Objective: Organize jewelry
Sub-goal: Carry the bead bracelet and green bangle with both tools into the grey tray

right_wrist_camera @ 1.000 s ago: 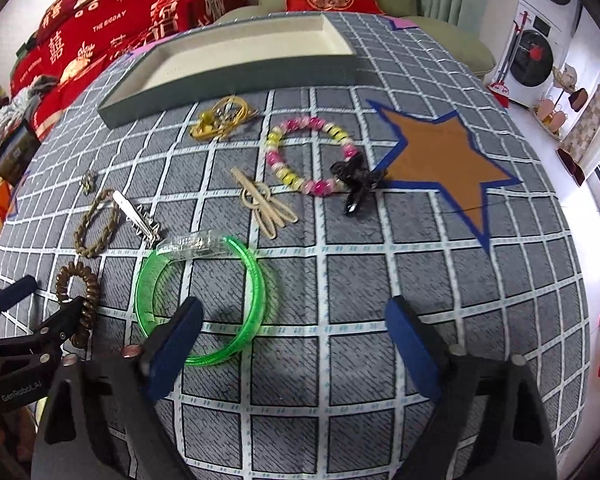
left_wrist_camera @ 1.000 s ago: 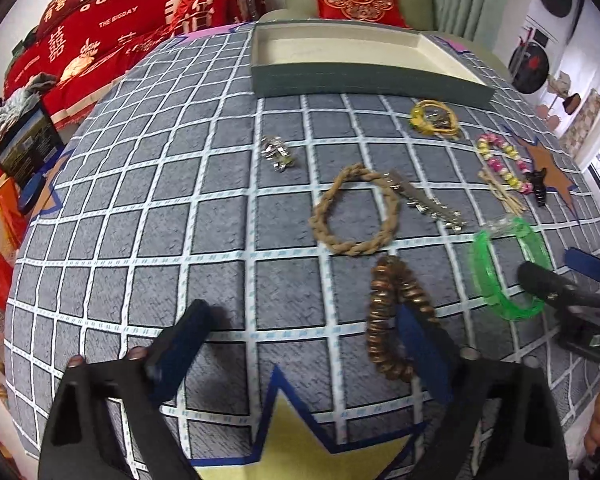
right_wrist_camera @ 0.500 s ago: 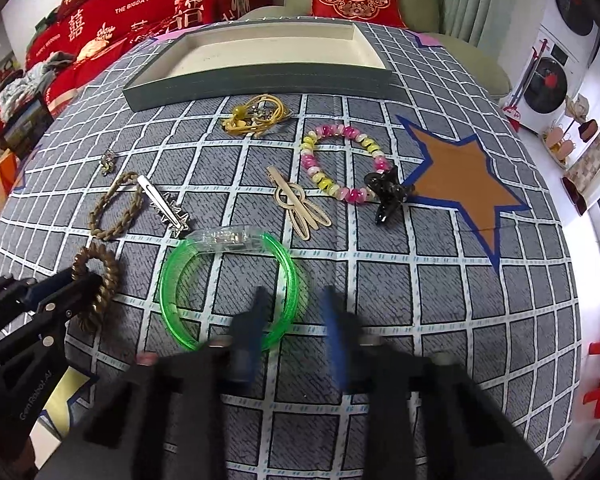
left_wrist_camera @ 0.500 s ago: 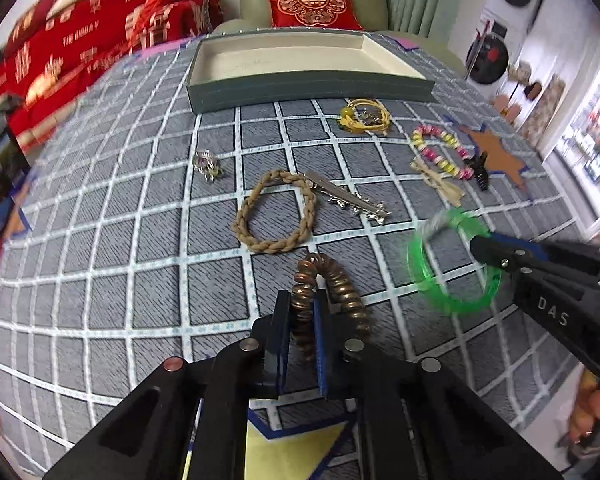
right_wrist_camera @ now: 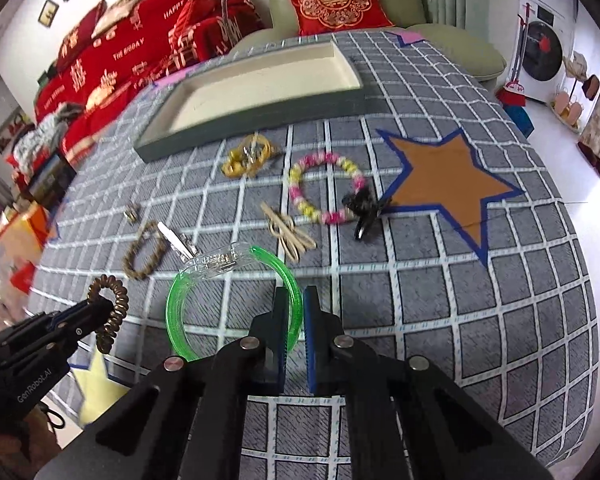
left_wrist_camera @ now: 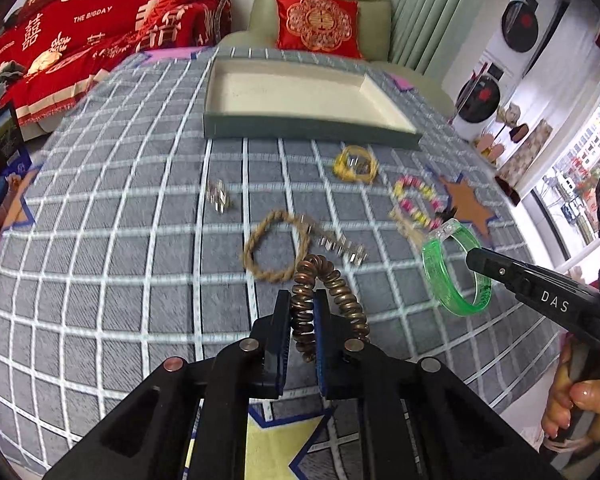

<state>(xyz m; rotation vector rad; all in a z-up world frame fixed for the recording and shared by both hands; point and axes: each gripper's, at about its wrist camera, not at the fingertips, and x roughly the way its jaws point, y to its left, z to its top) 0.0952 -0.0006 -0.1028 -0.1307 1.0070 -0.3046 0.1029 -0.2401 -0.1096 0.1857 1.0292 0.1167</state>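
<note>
In the left wrist view, the bronze coil bracelet (left_wrist_camera: 328, 292) is clamped between the pads of the left gripper (left_wrist_camera: 303, 328), above the near edge of the grid-patterned table cover (left_wrist_camera: 120, 240); being springy and light, it is best gripped across one side of the coil, as shown. In the right wrist view, the green plastic bangle (right_wrist_camera: 236, 300) is pinched at its rim by the closed right gripper (right_wrist_camera: 296, 328); rigid and smooth, it may slip or pivot. The empty tray (right_wrist_camera: 260, 80) is located at the far edge.
</note>
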